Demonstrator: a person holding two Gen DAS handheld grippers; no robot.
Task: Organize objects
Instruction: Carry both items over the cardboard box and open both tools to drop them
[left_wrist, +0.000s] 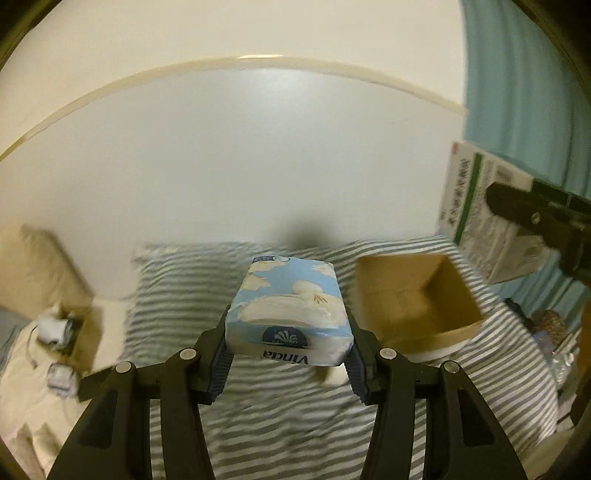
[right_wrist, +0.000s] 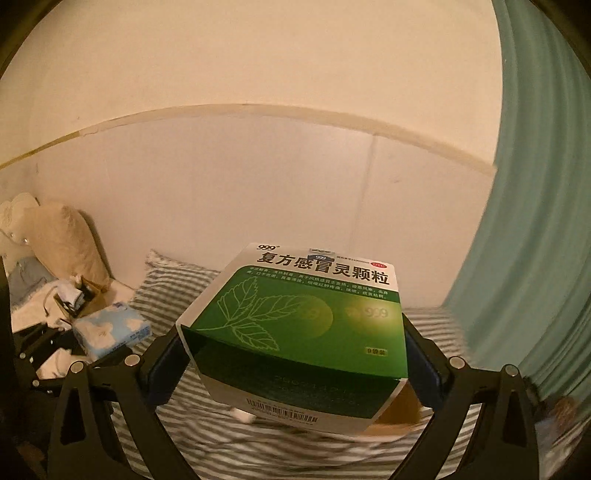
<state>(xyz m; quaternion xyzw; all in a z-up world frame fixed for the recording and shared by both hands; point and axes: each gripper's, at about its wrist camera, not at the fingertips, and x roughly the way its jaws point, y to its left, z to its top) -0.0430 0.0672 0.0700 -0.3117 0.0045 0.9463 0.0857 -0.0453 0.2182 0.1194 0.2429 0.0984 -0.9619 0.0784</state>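
My left gripper (left_wrist: 288, 354) is shut on a blue and white tissue pack (left_wrist: 288, 306) and holds it above the striped bed. An open cardboard box (left_wrist: 417, 299) sits on the bed just to its right. My right gripper (right_wrist: 295, 358) is shut on a green and white medicine box (right_wrist: 299, 325) and holds it in the air. That medicine box (left_wrist: 480, 206) also shows at the right of the left wrist view, above the cardboard box. The tissue pack (right_wrist: 110, 328) shows at the left of the right wrist view.
The striped bedding (left_wrist: 258, 406) covers the bed against a white wall. A beige pillow (left_wrist: 40, 269) and small clutter (left_wrist: 55, 328) lie at the left. A teal curtain (right_wrist: 535, 221) hangs at the right. Part of the cardboard box (right_wrist: 402, 410) peeks out under the medicine box.
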